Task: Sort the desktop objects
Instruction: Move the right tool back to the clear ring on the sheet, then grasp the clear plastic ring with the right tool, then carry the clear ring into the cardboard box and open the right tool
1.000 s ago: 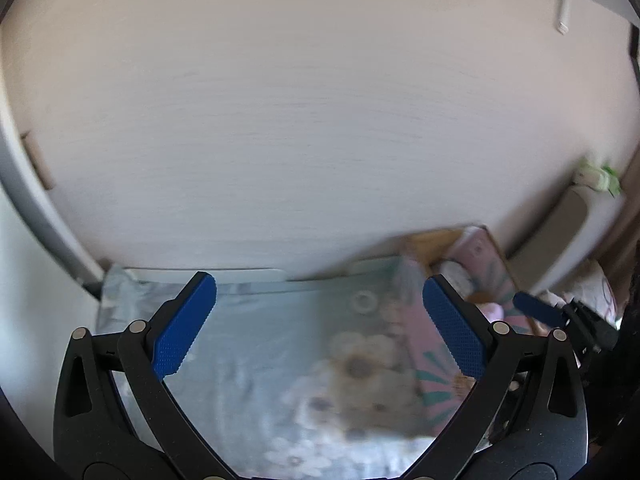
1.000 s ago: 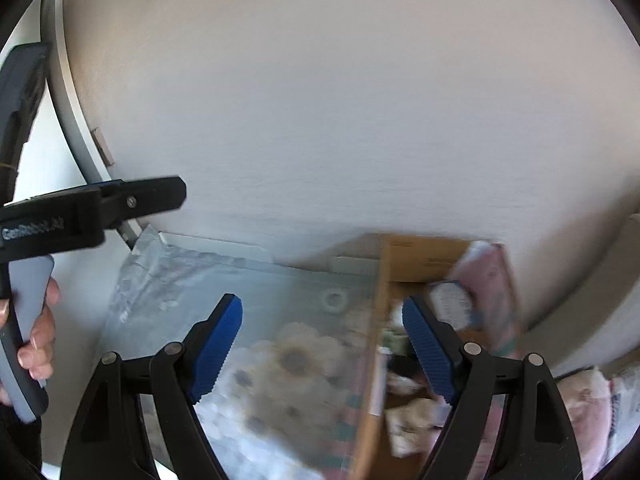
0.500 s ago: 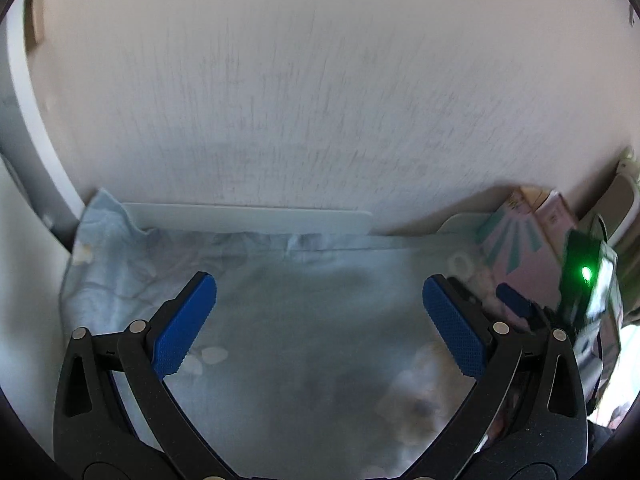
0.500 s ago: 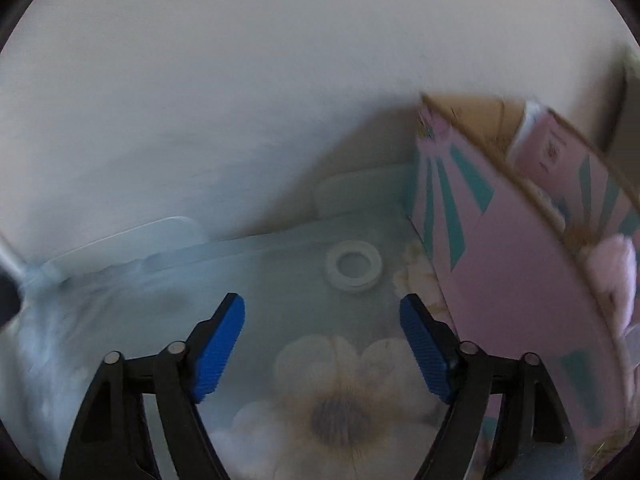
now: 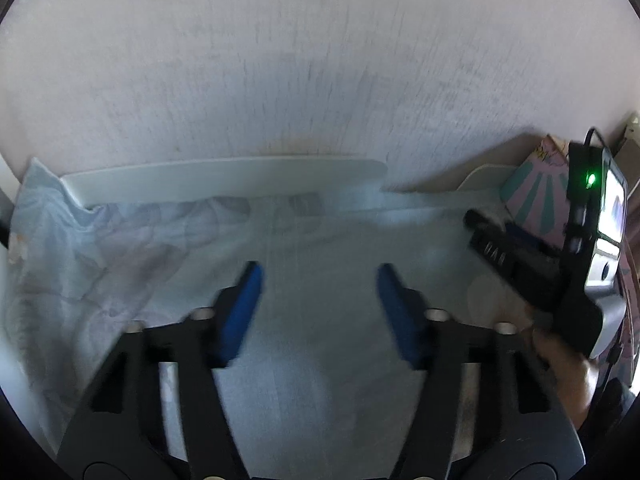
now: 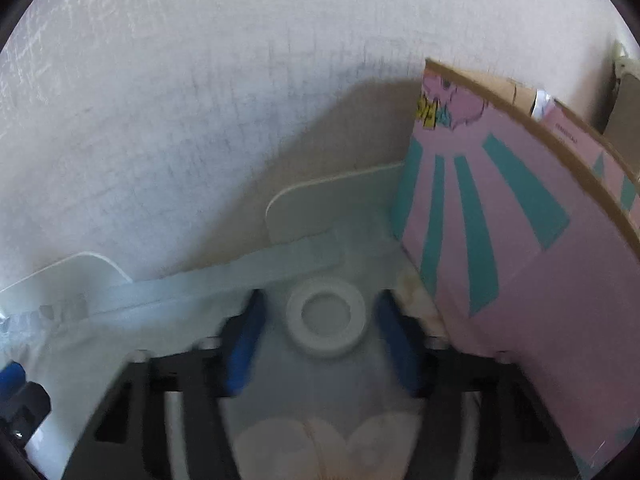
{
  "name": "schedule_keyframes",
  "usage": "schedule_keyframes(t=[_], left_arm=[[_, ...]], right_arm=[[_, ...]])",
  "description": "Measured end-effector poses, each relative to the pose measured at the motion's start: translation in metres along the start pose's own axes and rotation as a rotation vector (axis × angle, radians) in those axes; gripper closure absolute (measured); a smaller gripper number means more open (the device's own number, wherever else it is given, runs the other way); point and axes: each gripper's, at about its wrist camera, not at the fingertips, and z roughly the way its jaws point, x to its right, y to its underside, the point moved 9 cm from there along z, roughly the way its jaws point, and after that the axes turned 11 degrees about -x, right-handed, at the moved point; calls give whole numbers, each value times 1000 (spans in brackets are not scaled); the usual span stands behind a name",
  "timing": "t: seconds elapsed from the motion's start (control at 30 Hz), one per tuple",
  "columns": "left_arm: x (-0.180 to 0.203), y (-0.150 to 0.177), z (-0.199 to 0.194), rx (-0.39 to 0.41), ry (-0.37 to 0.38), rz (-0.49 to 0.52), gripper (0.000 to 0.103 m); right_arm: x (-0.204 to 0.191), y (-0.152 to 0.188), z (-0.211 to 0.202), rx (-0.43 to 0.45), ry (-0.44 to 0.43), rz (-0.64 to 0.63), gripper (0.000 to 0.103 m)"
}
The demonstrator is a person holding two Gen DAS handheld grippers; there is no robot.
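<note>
A white ring-shaped object, like a tape roll (image 6: 326,316), lies on the pale blue flowered cloth (image 6: 160,320) beside a pink and teal cardboard box (image 6: 500,240). My right gripper (image 6: 318,316) straddles the ring, a blue pad on each side, with small gaps left. Whether the pads touch it is blurred. My left gripper (image 5: 318,292) hangs half open over bare cloth (image 5: 120,260), holding nothing. The right gripper's body (image 5: 560,272) shows at the right edge of the left wrist view.
A white wall (image 5: 320,60) stands close behind the table. White rounded boards (image 5: 224,178) lean at its foot. The open-topped box holds items I cannot make out. The cloth is wrinkled at the left.
Both grippers have narrowed their jaws. The right gripper has moved forward and down so the white ring now sits between its pads. The left gripper has dropped closer to the cloth.
</note>
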Motion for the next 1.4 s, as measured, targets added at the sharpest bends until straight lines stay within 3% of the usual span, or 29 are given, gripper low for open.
schedule_keyframes(t=[0.1, 0.27, 0.43, 0.57, 0.77, 0.87, 1.0, 1.2, 1.4], left_arm=[[-2, 1, 3, -16, 14, -14, 72], [2, -5, -9, -6, 11, -13, 73], [15, -16, -33, -4, 18, -28, 73], [35, -27, -62, 20, 9, -4, 73], [89, -48, -110, 67, 6, 55, 73], [125, -54, -126, 76, 24, 93, 73], [171, -56, -137, 73, 51, 139, 73], [246, -40, -123, 18, 130, 194, 73], [298, -9, -84, -62, 118, 223, 73]], right_arm=[[2, 0, -2, -1, 3, -11, 64], [5, 4, -18, 4, -19, -19, 64], [5, 0, -59, 33, -88, -63, 64], [19, -11, -114, 79, -147, -80, 64], [57, -26, -190, 146, -200, -100, 64], [47, -44, -206, 161, -197, -129, 64], [91, -43, -228, 149, -197, -146, 64], [153, -33, -234, 108, -188, -189, 64], [178, 3, -243, 64, -191, -293, 64]])
